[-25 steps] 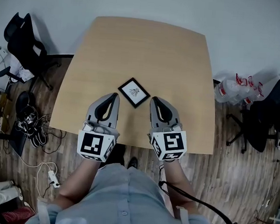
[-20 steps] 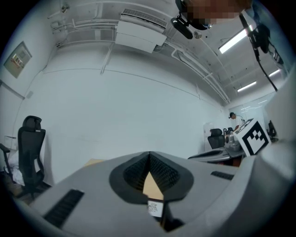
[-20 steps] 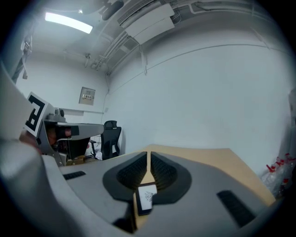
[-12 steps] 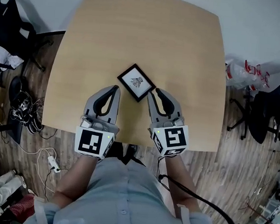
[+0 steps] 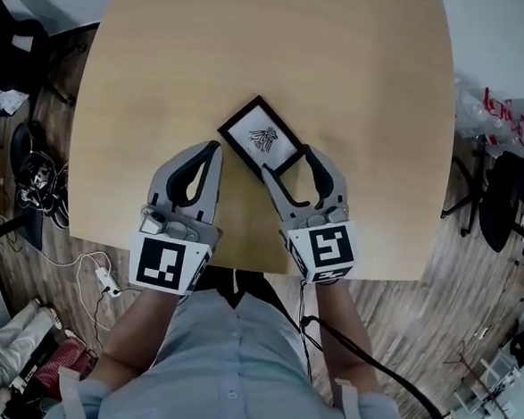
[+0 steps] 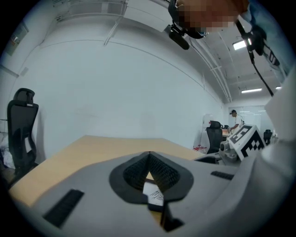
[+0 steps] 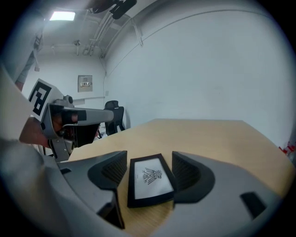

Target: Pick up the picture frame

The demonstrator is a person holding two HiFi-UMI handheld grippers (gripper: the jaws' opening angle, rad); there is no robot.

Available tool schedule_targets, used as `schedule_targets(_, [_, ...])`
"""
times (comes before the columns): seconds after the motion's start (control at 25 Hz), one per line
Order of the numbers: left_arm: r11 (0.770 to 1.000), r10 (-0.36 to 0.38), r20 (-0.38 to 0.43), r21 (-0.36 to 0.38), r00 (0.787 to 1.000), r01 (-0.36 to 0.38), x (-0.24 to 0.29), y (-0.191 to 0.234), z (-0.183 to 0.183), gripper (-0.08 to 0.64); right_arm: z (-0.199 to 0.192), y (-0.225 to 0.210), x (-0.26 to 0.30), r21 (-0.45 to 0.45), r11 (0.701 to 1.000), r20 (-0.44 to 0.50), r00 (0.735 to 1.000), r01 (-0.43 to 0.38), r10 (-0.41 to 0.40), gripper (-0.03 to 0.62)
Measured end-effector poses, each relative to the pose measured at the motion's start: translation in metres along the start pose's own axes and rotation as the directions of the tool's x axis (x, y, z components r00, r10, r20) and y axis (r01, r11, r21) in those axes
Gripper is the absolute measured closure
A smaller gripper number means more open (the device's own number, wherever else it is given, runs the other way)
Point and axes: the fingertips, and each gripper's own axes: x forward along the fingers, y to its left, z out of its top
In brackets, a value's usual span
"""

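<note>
A small black picture frame (image 5: 260, 139) with a white print lies flat on the wooden table (image 5: 343, 67), turned like a diamond. My right gripper (image 5: 288, 159) is open; its jaws have just been opening and now stand on either side of the frame's near end. In the right gripper view the frame (image 7: 150, 179) sits between the two pads (image 7: 114, 169), with a gap at the left one. My left gripper (image 5: 214, 147) is shut and empty, its tip just left of the frame. Through its jaws a strip of the frame (image 6: 154, 194) shows.
The table's near edge (image 5: 240, 267) runs just under my wrists. Office chairs (image 5: 9, 48) and cables (image 5: 31, 179) are on the floor at the left. Plastic bags (image 5: 493, 108) and another chair (image 5: 514, 190) are at the right.
Both grippers have moved forward and down toward the frame. The right jaws went from shut to open and now straddle the frame's near end. The left gripper stayed shut.
</note>
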Motion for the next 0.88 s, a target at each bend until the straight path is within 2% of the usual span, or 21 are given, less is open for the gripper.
schedule_targets(0.16, [0.998,0.014,-0.047,-0.060,0.999,-0.016,0.008,0.009,-0.011,0.560,-0.017,0.005,0.018,-0.040,0.998,-0.078,0.996,-0.053,0.050,0.179])
schedule_targets(0.32, [1.000,0.001,-0.047,-0.011,0.999,-0.001,0.009,0.021,-0.019,0.560,-0.041,0.014,0.033,-0.111,0.987,-0.210,0.974,-0.113,0.088,0.072])
schedule_targets(0.44, [1.000,-0.002,-0.059,-0.016,0.998,0.001,0.012,0.026,-0.023,0.560,-0.057,0.015,0.041,-0.127,0.983,-0.287,0.954,-0.130,0.089,0.025])
schedule_targets(0.64, [1.000,-0.004,-0.086,-0.030,0.996,0.001,0.019,0.030,-0.029,0.560,-0.080,0.008,0.047,-0.141,0.979,-0.404,0.911,-0.146,0.078,0.018])
schedule_targets(0.88, [0.999,0.003,-0.105,-0.045,0.994,-0.008,0.023,0.035,-0.036,0.560,-0.085,0.008,0.048,-0.125,0.972,-0.471,0.874,-0.201,0.120,0.020])
